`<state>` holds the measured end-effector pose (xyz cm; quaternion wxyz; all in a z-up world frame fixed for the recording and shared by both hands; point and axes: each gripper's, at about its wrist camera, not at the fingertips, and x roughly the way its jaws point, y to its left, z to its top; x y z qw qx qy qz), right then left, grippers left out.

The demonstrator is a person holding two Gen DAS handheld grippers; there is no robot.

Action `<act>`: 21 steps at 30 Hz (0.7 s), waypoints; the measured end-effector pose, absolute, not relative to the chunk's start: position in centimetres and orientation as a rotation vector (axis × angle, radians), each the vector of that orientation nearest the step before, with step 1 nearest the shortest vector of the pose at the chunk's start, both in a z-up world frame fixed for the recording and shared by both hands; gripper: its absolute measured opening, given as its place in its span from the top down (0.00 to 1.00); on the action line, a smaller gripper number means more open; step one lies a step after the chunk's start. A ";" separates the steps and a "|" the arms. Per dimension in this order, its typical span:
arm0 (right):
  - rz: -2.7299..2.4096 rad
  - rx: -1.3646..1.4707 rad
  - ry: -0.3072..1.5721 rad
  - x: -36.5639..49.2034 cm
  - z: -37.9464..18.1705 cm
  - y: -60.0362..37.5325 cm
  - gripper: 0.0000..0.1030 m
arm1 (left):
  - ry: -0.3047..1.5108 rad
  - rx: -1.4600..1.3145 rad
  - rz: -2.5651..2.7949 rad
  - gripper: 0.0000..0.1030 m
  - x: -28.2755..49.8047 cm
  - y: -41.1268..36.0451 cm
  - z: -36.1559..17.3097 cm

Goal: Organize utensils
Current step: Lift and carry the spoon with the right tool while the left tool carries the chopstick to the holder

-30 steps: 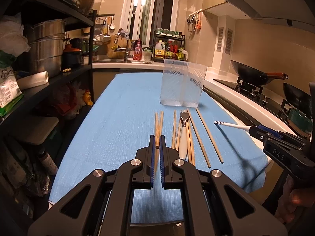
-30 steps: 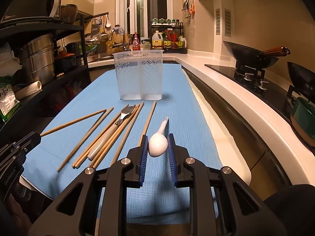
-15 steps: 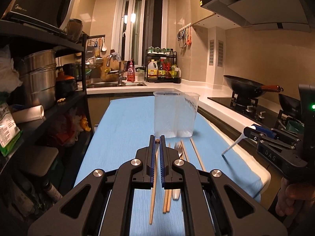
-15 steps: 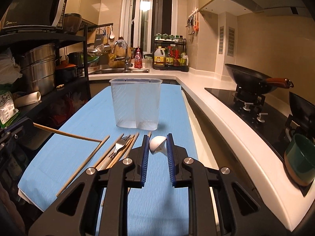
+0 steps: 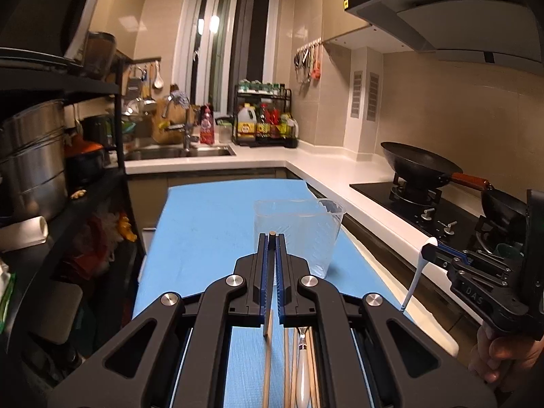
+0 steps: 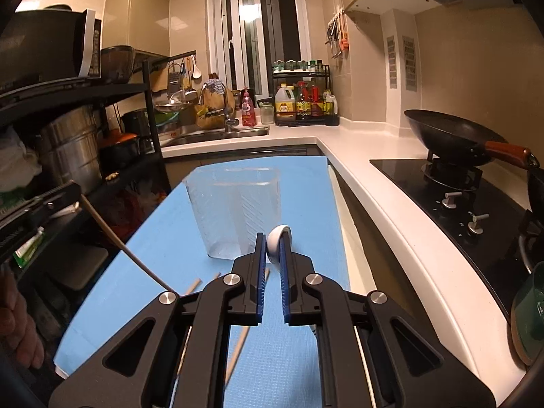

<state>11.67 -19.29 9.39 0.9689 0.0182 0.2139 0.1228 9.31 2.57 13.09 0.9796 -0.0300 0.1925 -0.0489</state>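
The left gripper (image 5: 271,238) has its fingers clamped on a wooden chopstick (image 5: 267,357), which hangs down toward six o'clock above the blue tabletop (image 5: 204,231). The right gripper (image 6: 272,238) has its fingers closed on a white spoon (image 6: 276,241). A clear container (image 6: 234,210) stands at twelve o'clock ahead of both, and more chopsticks (image 6: 238,350) lie below.

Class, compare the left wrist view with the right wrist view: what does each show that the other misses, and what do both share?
Only the left wrist view shows the white-handled fork lying among loose chopsticks on the blue mat, and the spoon's thin handle hanging from the right claw.

Only the right wrist view shows the spoon's white bowl between the right claw's pads.

Both share the clear container, the wok and the chopstick in the shut left claw.
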 end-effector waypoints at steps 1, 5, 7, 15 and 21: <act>0.260 0.046 0.436 11.8 9.9 -19.3 0.92 | 0.420 -0.061 -0.114 0.96 10.2 2.7 13.5; 0.297 0.077 0.460 12.4 11.8 -19.1 0.93 | 0.488 -0.061 -0.139 0.96 12.4 3.3 14.9; 0.318 0.111 0.484 12.9 12.8 -19.2 0.93 | 0.504 -0.063 -0.145 0.96 13.1 3.5 15.6; 0.372 0.207 0.474 14.0 15.9 -19.7 0.93 | 0.575 -0.041 -0.155 0.96 14.8 2.8 17.9; 0.385 0.224 0.430 15.2 18.5 -19.1 0.93 | 0.621 -0.015 -0.156 0.96 16.2 2.3 19.9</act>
